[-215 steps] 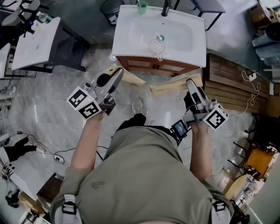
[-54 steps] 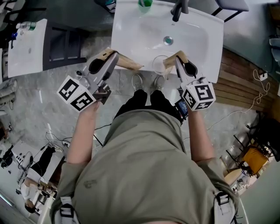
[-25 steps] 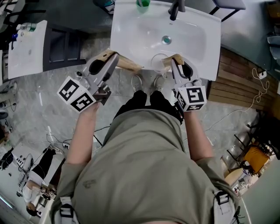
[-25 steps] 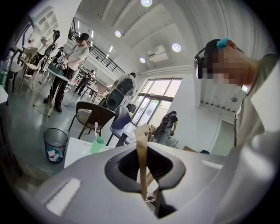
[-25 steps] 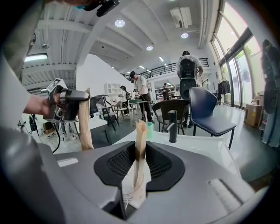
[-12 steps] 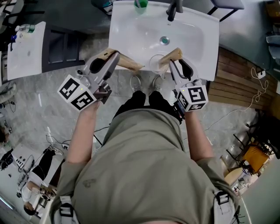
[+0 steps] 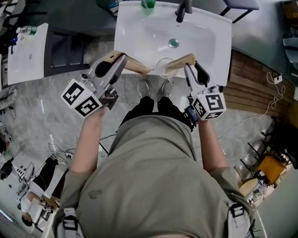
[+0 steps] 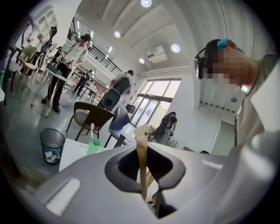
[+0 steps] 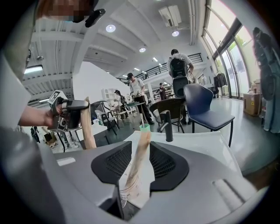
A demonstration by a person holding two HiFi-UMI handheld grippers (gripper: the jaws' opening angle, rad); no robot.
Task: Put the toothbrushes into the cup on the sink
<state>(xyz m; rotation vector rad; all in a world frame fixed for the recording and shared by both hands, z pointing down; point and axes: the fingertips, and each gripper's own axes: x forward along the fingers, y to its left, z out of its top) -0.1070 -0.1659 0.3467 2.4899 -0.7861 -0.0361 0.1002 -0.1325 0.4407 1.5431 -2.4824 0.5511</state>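
A clear glass cup (image 7: 163, 66) stands at the front edge of the white sink (image 7: 212, 42). My right gripper (image 7: 188, 69) is shut on a tan toothbrush (image 7: 180, 61), whose free end lies over the cup's rim; whether it is inside I cannot tell. In the right gripper view that toothbrush (image 9: 135, 164) crosses in front of the cup (image 9: 126, 193). My left gripper (image 7: 122, 62) is shut on a second tan toothbrush (image 7: 138, 69), just left of the cup. At the sink's back stands a green cup (image 7: 148, 4) holding a white toothbrush (image 8: 92, 130).
A black faucet (image 7: 182, 9) rises at the sink's back. A second white basin (image 7: 28, 51) on a dark frame is at the left, a wooden pallet (image 7: 251, 88) at the right. Chairs, a bin (image 8: 51, 146) and people stand beyond.
The person has stepped up to the sink. The right gripper has swung its toothbrush leftward over the clear cup. The left gripper has barely moved.
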